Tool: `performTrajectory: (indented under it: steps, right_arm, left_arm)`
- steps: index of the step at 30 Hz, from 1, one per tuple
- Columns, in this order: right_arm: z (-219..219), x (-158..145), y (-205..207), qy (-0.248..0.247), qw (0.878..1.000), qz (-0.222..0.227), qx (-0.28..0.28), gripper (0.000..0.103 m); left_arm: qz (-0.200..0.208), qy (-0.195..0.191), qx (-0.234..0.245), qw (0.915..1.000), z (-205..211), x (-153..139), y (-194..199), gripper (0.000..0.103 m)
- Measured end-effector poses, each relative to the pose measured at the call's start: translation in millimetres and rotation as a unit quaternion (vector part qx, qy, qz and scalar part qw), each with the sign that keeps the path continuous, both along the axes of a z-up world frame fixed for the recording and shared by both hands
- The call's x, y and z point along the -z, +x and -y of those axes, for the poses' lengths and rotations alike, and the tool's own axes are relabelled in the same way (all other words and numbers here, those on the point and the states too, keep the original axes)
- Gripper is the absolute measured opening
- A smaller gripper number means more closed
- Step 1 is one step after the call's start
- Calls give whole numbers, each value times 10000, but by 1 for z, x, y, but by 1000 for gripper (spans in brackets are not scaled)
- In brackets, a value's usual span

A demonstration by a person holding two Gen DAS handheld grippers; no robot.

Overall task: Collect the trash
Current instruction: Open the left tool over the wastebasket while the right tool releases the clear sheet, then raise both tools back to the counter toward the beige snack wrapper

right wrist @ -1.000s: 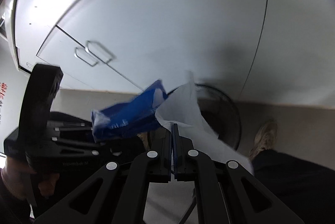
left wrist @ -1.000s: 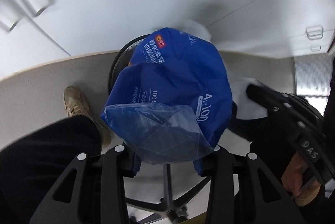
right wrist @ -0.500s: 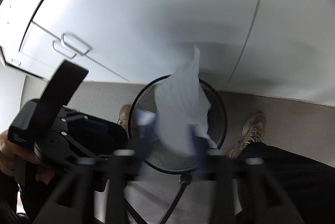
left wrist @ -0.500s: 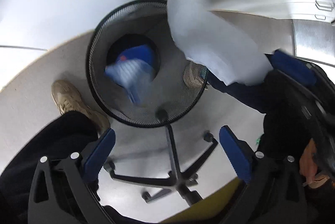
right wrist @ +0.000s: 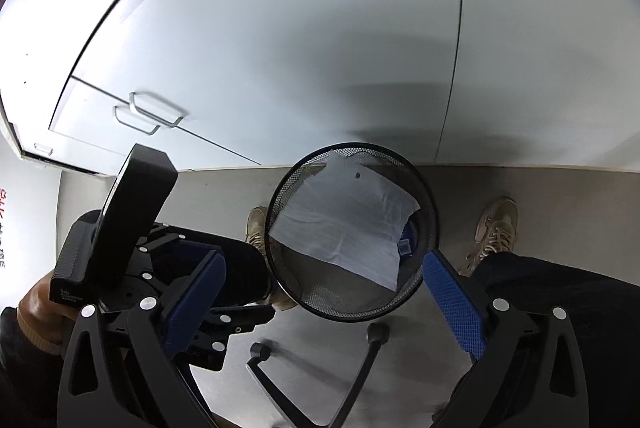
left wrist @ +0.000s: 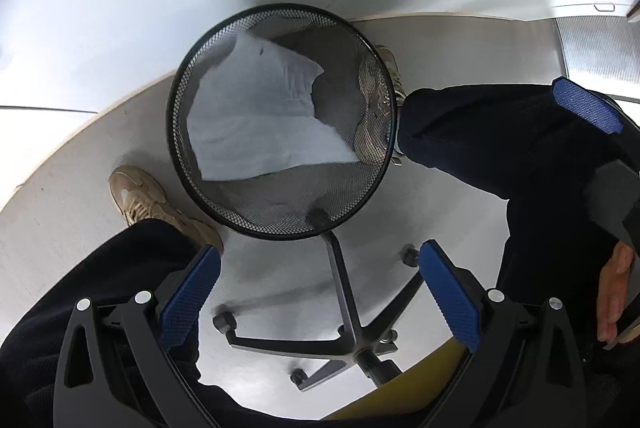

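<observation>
Item: white paper sheet [left wrist: 264, 115] lying inside black mesh bin [left wrist: 208, 39] on floor, blue wrapper [right wrist: 409, 240] beneath; left gripper [left wrist: 320, 300] and right gripper [right wrist: 324, 296] jaws wide apart, empty; advisable: lift both clear without knocking bin.

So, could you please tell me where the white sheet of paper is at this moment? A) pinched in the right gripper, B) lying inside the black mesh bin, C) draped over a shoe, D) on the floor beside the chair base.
B: the white sheet of paper lies inside the black mesh bin, within its rim, while the left gripper and right gripper are both open with nothing between their pads.
</observation>
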State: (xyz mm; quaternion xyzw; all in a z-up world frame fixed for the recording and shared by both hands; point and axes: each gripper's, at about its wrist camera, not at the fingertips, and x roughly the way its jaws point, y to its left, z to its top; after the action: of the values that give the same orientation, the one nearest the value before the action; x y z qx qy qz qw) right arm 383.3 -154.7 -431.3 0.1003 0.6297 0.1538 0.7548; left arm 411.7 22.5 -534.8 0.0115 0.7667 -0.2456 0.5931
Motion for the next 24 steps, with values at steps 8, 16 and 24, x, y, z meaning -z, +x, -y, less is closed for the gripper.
performTrajectory:
  steps: [8, 16, 24]
  right_arm:
    - [-13, -28, -2, 19, 9996, 248, -94, 100]
    - [-10, -103, -5, 126, 9955, 897, -294, 100]
    - [-12, -209, -18, -320, 9755, 2041, -756, 100]
  left_arm:
    - [379, -288, -124, 9988, -2, -27, -5, 99]
    - [1243, -748, 203, 9892, -13, -98, -12, 99]
    - [2521, -1331, 579, 9567, -44, -224, -20, 99]
